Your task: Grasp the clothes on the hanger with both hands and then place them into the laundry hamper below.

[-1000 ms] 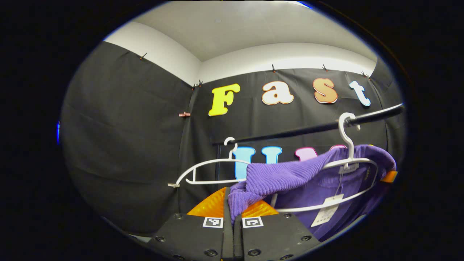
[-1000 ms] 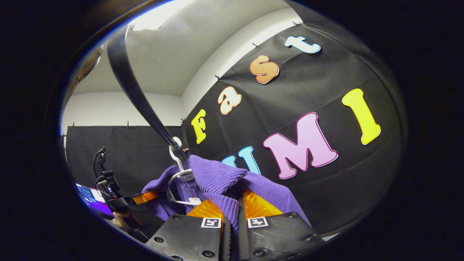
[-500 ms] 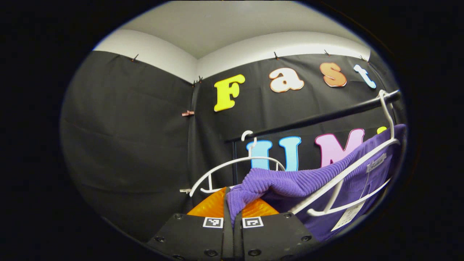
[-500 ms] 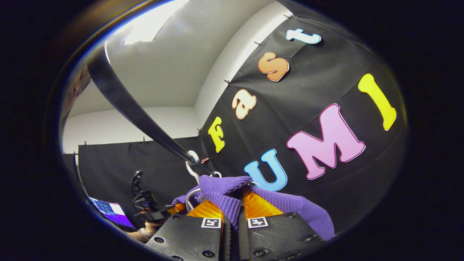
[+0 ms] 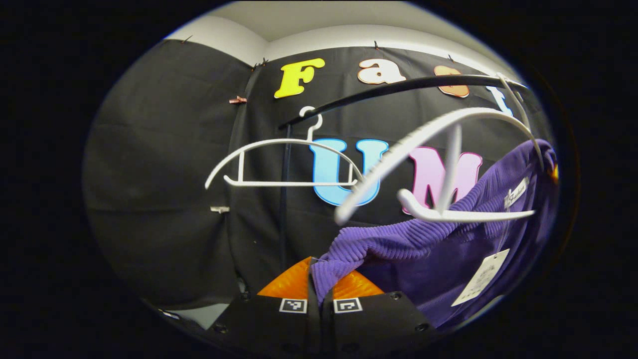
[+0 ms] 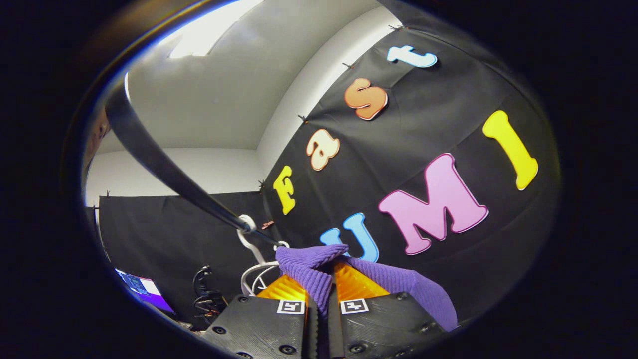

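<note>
Under the rail (image 5: 398, 87), both grippers pinch the sweater (image 5: 398, 244) (purple knit).

black cloth wall (image 5: 164, 164) covers booth sides, clipped along top edge. white wall band (image 6: 164, 172) above cloth, pale ceiling (image 6: 224, 85) w/ bright light patch (image 6: 199, 35) upper left. dark rail (image 5: 398, 87) spans across. lit screen (image 6: 144, 291) low left.
</note>
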The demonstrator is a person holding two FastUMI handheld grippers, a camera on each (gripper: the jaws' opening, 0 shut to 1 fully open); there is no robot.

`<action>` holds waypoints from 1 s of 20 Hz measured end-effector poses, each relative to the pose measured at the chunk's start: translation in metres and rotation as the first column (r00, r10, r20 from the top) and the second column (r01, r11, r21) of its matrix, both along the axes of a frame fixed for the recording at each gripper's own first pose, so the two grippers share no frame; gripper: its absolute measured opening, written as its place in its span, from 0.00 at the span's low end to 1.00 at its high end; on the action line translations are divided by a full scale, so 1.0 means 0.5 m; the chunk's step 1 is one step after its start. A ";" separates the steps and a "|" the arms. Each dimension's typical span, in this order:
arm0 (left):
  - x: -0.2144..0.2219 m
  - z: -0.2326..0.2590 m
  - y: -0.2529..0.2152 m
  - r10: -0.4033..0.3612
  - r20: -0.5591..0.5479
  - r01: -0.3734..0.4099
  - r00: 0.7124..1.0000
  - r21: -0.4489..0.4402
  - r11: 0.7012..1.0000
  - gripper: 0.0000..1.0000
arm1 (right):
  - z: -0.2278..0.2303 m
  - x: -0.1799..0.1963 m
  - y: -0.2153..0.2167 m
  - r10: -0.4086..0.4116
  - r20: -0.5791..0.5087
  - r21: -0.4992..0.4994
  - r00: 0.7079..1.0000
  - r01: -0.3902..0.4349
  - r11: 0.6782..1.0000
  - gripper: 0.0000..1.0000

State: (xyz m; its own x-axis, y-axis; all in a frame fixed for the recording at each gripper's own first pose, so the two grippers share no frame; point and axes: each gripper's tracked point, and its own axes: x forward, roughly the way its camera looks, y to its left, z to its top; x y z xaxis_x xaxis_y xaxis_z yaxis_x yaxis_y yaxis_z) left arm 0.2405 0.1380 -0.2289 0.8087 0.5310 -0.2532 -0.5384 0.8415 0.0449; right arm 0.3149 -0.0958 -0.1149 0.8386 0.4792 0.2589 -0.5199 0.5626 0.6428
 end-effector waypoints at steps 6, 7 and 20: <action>0.000 -0.023 -0.145 -0.104 0.005 0.104 0.995 -0.066 0.992 0.05 | -0.060 0.049 -0.136 -0.195 -0.078 -0.019 0.978 0.194 0.981 0.12; 0.008 -0.025 -0.175 -0.129 0.007 0.130 0.992 -0.078 0.988 0.05 | -0.073 0.060 -0.165 -0.236 -0.104 -0.022 0.966 0.235 0.972 0.12; -0.030 -0.151 -0.302 -0.243 -0.112 0.207 0.964 -0.260 0.943 0.05 | -0.339 -0.073 -0.039 -0.122 -0.391 -0.284 0.912 0.006 0.959 0.12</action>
